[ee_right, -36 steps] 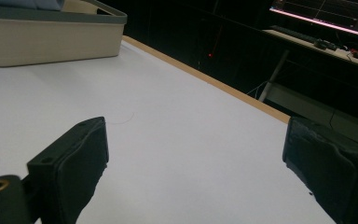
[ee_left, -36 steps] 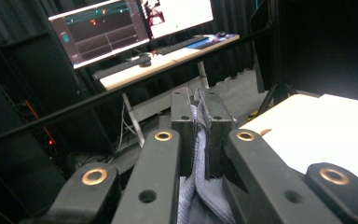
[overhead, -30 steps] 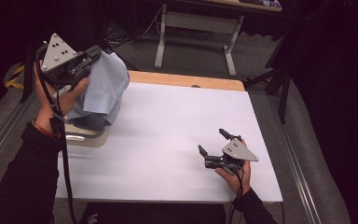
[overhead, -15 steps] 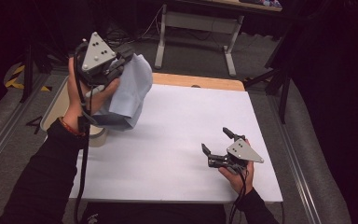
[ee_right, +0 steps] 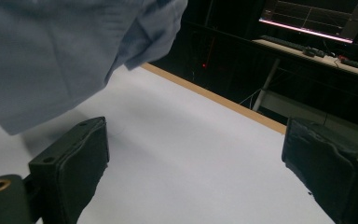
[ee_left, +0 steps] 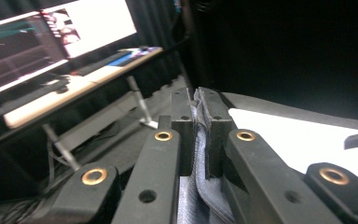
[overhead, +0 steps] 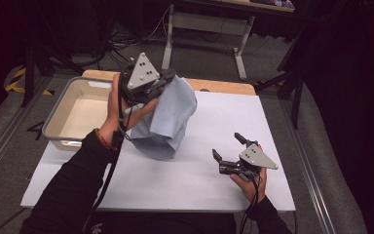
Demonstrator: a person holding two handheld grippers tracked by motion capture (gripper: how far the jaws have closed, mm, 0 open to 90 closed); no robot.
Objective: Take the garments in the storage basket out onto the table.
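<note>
Two hand-held grippers are seen over a white table (overhead: 185, 180). A light blue garment (overhead: 168, 122), apparently a shirt, is pinched by the left gripper (overhead: 168, 78); in the left gripper view its black jaws are pressed together on a fold of the fabric (ee_left: 196, 154), which is squeezed between the pads and runs down toward the camera. The garment is held up above the table's left half, and its lower edge is seen hanging down to, or just above, the white surface; contact cannot be told. A beige tub (overhead: 73, 114) is seen just beside the garment, at the table's left edge, and no contents can be made out in it.

The right gripper (overhead: 229, 153) is held low over the table's right front part, well apart from the garment. Its jaws are spread wide with nothing between them, and in the right gripper view only bare tabletop (ee_right: 191, 154) is framed between the pads, with the hanging cloth (ee_right: 60, 51) farther off.
</note>
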